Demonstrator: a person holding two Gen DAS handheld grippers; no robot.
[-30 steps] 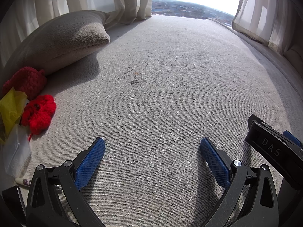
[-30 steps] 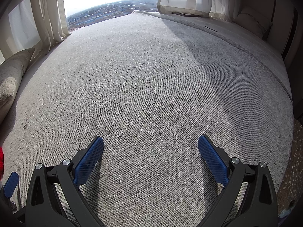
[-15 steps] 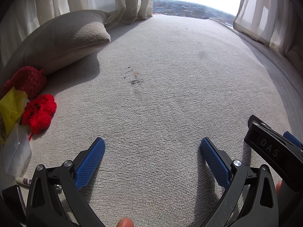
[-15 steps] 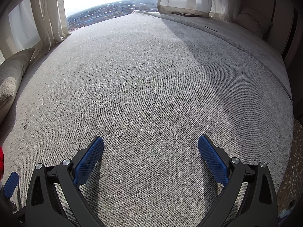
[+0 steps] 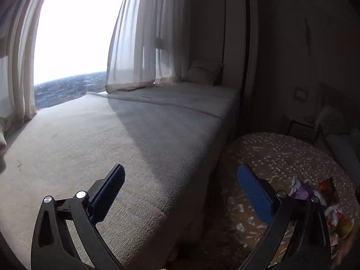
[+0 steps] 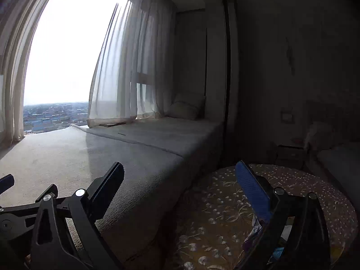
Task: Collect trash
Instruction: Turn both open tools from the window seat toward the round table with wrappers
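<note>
Crumpled trash wrappers (image 5: 315, 193), purple, red and white, lie on a round floral-patterned table (image 5: 270, 155) at the lower right of the left wrist view. My left gripper (image 5: 180, 191) is open and empty, above the edge of the grey cushioned window seat (image 5: 112, 139), with its right finger close to the wrappers. My right gripper (image 6: 180, 189) is open and empty over the gap between the seat (image 6: 135, 153) and the table (image 6: 225, 202). A bit of wrapper (image 6: 255, 227) shows behind its right finger. The left gripper's body (image 6: 13, 211) shows at the lower left of the right wrist view.
Sheer curtains (image 5: 144, 33) hang by a bright window (image 5: 72, 27). A beige pillow (image 5: 204, 69) sits at the seat's far end. A dark wall (image 5: 303, 45) and a bed (image 6: 337, 162) are on the right.
Both grippers have lifted and swung right, away from the seat surface and the red toys and pillow, and now face the far end of the seat and the round table. Both stay open.
</note>
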